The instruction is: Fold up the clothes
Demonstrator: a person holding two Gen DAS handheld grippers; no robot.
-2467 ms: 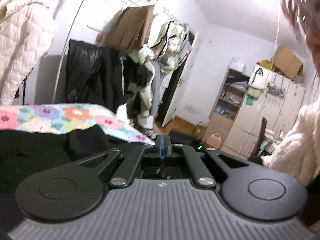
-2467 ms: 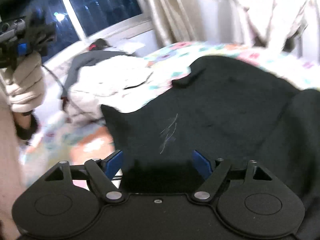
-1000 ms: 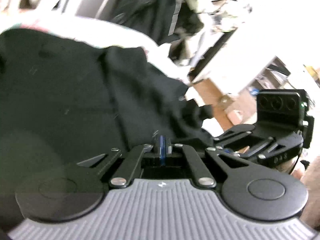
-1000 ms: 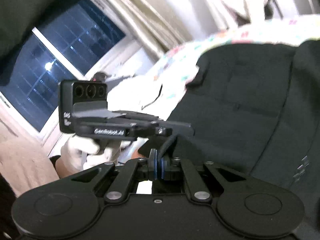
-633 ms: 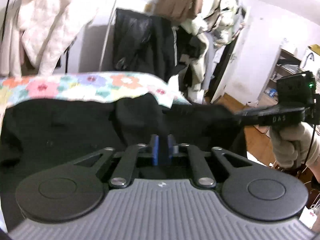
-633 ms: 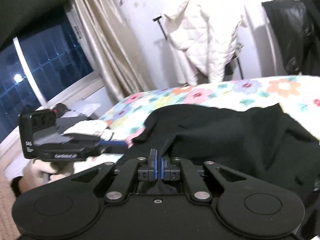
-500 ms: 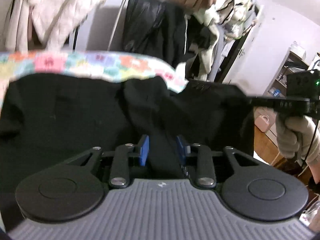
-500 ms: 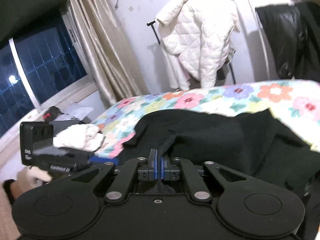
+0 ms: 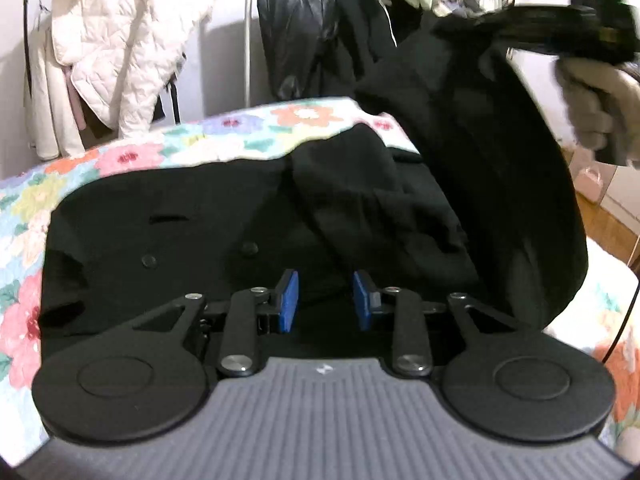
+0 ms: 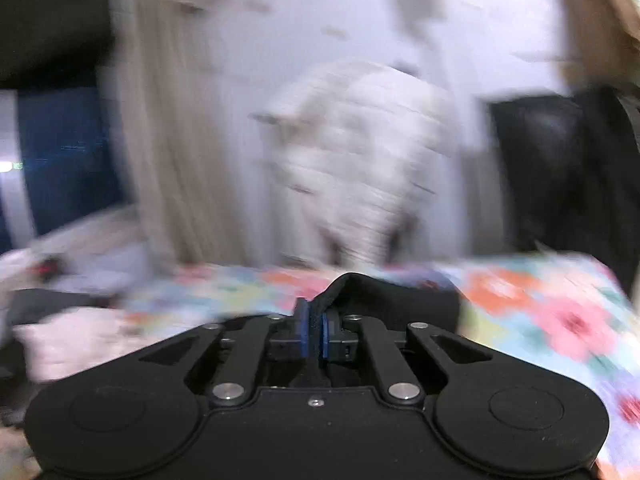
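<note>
Left gripper [image 9: 324, 300] fingers spread wide, empty, low over black coat [image 9: 192, 224] lying flat on floral bed [image 9: 132, 152]. Right gripper [image 10: 315, 330] fingers pinched on coat edge, lifted at 1 o'clock in left view.

White walls [image 9: 228, 36], a floral bedspread [image 9: 224, 136], beige curtain [image 10: 176, 152] beside a dark window [image 10: 68, 152].
</note>
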